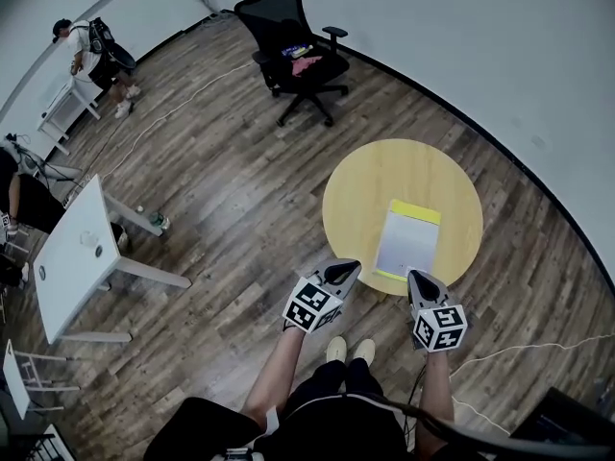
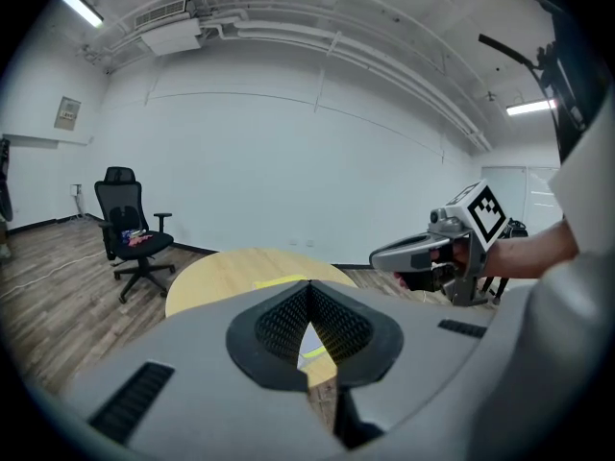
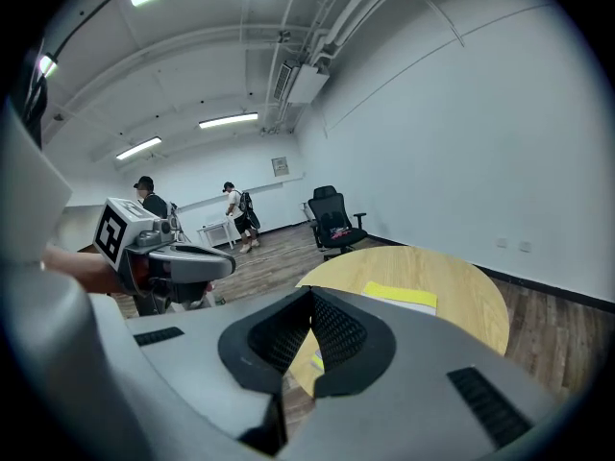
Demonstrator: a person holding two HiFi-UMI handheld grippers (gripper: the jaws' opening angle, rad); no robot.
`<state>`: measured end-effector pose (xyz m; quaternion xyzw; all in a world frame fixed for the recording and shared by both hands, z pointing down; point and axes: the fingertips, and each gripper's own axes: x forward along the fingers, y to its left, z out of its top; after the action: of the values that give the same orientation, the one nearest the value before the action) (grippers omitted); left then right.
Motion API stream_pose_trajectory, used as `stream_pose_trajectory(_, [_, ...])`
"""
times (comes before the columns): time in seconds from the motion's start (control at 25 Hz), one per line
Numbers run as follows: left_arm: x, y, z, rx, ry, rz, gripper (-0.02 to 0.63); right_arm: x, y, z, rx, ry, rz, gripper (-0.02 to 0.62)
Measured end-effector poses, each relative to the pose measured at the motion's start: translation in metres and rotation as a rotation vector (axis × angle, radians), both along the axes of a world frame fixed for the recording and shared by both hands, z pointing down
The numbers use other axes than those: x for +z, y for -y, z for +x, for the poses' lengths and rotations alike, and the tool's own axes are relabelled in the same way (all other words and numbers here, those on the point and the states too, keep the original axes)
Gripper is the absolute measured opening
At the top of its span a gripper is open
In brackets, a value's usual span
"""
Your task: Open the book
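Note:
A closed book, white with yellow bands at both ends, lies on the near part of the round yellow table. My left gripper hovers at the table's near left edge, its jaws shut and empty. My right gripper is just off the book's near right corner, also shut with nothing held. In the left gripper view the closed jaws point over the table toward the book, with the right gripper alongside. The right gripper view shows its shut jaws and the book ahead.
A black office chair stands beyond the table by the wall. A white table is at the left, and a person stands at the far left. My shoes are on the wooden floor beside the table.

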<state>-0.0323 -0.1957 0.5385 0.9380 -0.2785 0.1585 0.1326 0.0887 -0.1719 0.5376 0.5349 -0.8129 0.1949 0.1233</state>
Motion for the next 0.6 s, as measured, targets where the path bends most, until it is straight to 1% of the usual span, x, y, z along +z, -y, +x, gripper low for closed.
stream_pose_trajectory(0.44, [0.067,-0.023,0.004,-0.001,0.029,-0.131,0.000,0.071,-0.019,-0.008,-0.015,0.044,-0.133,0.005])
stream_pose_trajectory(0.6, [0.092,-0.030,0.006,-0.004,0.037,-0.165,0.000,0.098,-0.026,-0.006,-0.016,0.049,-0.170,0.005])
